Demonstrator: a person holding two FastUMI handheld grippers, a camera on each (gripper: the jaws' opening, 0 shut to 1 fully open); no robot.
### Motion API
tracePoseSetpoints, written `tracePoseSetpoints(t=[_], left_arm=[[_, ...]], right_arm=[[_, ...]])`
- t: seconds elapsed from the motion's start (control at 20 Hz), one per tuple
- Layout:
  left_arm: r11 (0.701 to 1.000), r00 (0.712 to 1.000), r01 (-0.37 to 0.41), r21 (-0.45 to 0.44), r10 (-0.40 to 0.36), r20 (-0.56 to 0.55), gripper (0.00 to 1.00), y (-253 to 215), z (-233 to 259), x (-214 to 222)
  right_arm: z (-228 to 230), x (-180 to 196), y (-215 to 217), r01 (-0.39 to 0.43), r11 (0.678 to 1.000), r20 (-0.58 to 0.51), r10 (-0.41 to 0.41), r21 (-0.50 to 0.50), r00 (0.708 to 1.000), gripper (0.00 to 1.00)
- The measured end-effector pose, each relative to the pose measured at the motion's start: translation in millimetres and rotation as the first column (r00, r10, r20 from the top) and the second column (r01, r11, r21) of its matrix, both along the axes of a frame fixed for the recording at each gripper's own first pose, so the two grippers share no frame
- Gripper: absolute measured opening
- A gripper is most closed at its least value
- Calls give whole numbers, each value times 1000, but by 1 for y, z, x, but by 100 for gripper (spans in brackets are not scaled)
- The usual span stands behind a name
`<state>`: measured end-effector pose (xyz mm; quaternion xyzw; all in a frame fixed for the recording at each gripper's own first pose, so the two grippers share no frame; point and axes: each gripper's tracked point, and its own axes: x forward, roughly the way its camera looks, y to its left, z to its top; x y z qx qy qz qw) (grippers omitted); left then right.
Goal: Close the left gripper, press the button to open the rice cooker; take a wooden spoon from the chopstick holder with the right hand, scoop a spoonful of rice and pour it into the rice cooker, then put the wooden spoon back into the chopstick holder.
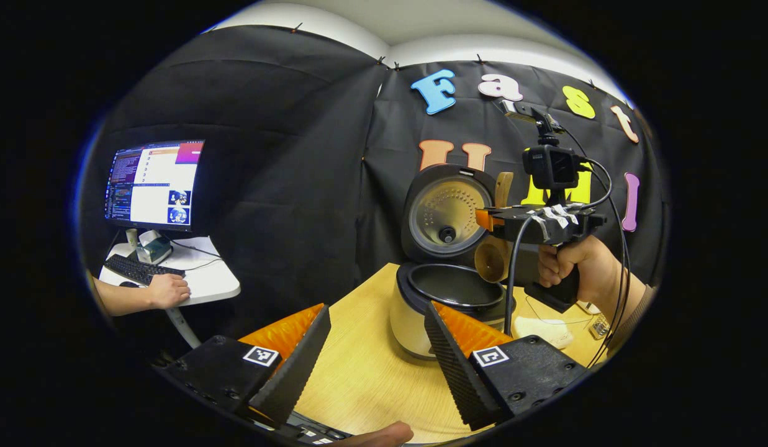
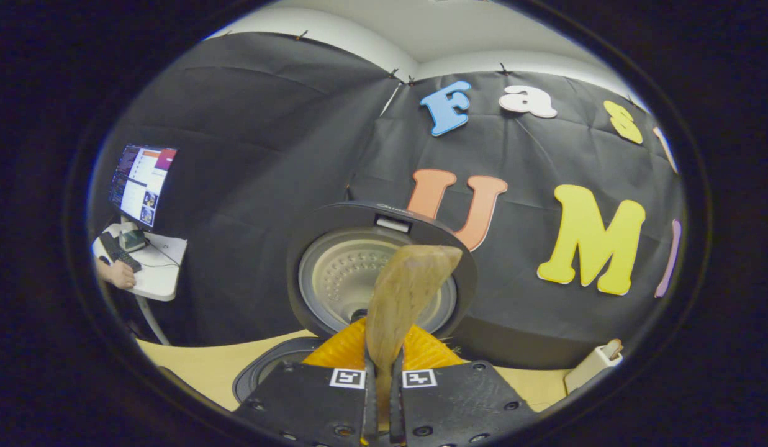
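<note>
There is one rice cooker (image 1: 449,292) on the wooden table (image 1: 365,366), its lid (image 1: 446,214) swung up and standing nearly upright behind the open pot, so the perforated inner face of the lid looks out over the dark inner bowl. Two grippers are about. The left gripper (image 1: 377,347) hangs low over the table just in front of the cooker with its two ribbed fingers spread wide apart and nothing between them. The right gripper (image 2: 384,372) is up beside the lid, gripped by a hand (image 1: 573,264), and its fingers are pressed together on the handle of the one wooden spoon (image 2: 402,298). In the right gripper view the spoon's long axis runs straight forward along the fingers, the rounded bowl end pointing away and upward toward the lid's inner face. In the left gripper view the spoon (image 1: 492,257) shows as a pale wooden piece at the fingers, right beside the lid and above the cooker's rim; whether it carries any rice I cannot tell. Off to the side stands one monitor (image 1: 154,185) on a small white desk (image 1: 197,282) with one keyboard (image 1: 132,269), and another person's hand (image 1: 166,290) rests on that desk.
</note>
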<state>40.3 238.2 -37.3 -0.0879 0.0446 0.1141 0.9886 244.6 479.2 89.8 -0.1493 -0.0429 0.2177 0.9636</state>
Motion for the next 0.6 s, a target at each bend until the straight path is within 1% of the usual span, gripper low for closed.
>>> tracePoseSetpoints(t=[0.15,0.3,0.45,0.6], left_arm=[[1000,1000,13,5,-13,9,98,-8,3,3],[999,999,35,15,-36,4,97,-19,2,7],[999,1000,13,33,-13,9,98,-19,5,5],[999,1000,19,41,-19,17,98,-28,8,7]], right_arm=[[7,-3,-10,5,1000,9,-6,26,1000,7],[16,1,-42,35,998,-2,-35,56,999,7],[27,5,-95,92,992,-1,-93,84,996,7],[34,12,-158,162,981,-3,-162,111,987,7]])
